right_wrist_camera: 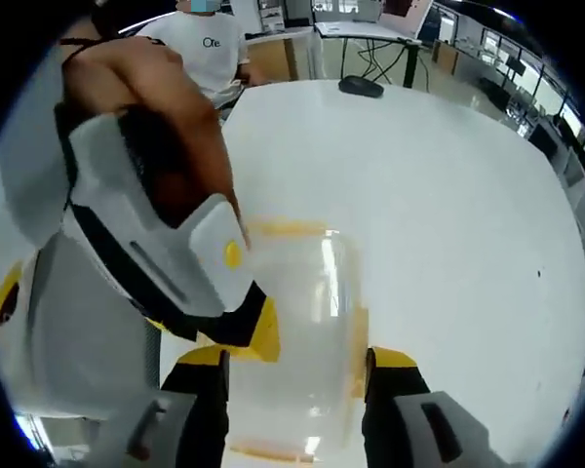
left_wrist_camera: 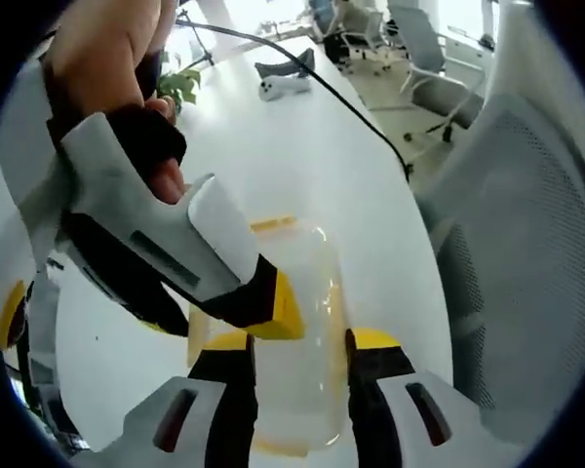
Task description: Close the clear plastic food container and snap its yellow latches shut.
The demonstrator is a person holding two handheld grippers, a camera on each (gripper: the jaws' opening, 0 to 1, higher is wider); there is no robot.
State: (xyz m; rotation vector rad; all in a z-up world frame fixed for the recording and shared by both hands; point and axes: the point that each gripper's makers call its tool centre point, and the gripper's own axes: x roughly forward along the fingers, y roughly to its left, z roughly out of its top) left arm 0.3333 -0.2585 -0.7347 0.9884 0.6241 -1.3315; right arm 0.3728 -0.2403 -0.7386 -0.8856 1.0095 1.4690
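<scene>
Container (left_wrist_camera: 297,322): clear plastic with yellow latches, lid on, lying on the white table (left_wrist_camera: 302,146); seen in the left gripper view between that view's own two jaws, and in the right gripper view (right_wrist_camera: 297,331) likewise between that view's jaws. Left gripper (left_wrist_camera: 300,341): jaws spread, one on each side of the container, yellow tips level with its long sides; contact cannot be told. Right gripper (right_wrist_camera: 297,359): jaws spread the same way about the container. In each view the other gripper comes in from the left, held in a hand (left_wrist_camera: 112,58), its yellow tip (left_wrist_camera: 285,307) down at the container's near left edge; whether it presses a latch cannot be told. Latch (left_wrist_camera: 273,224): yellow strip at the far end of the lid, lying flat. Table also bears a white controller (left_wrist_camera: 285,88) and a black cable (left_wrist_camera: 341,97) in the left gripper view, a dark mouse (right_wrist_camera: 361,86) in the right gripper view. Grey mesh chair (left_wrist_camera: 526,253) stands just beside the table edge. Person in white shirt (right_wrist_camera: 210,44) sits at the far side.
</scene>
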